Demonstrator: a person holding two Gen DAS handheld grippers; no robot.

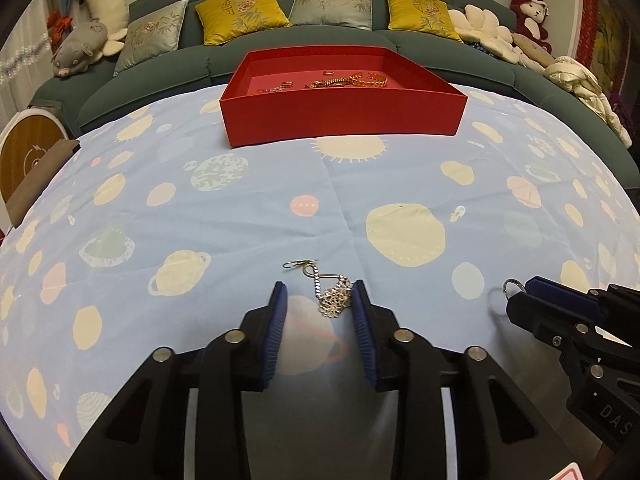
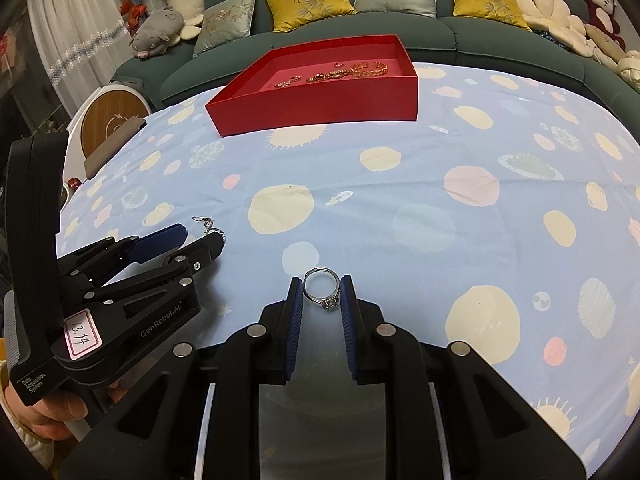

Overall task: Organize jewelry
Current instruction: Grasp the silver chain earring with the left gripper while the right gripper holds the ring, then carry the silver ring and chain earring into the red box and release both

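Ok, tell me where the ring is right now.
In the right wrist view the ring sits low at centre, between the right tool's blue pads above the planet-print cloth, well short of the red box.

A matt printed cotton-like cloth [image 1: 240, 216], creased along its fold lines, covers the surface, and on it stands a red box [image 1: 344, 114] of smooth matt cardboard holding shiny gold-coloured metal chains [image 1: 352, 80]. The left gripper [image 1: 319, 300] and right gripper [image 2: 321, 300] are matt black plastic with ribbed blue rubbery pads [image 2: 294, 320] and bright metal pins. A polished silver-coloured metal ring [image 2: 323, 290] carries a glinting stone, and the filigree earring [image 1: 334, 296] is pale shiny metal.
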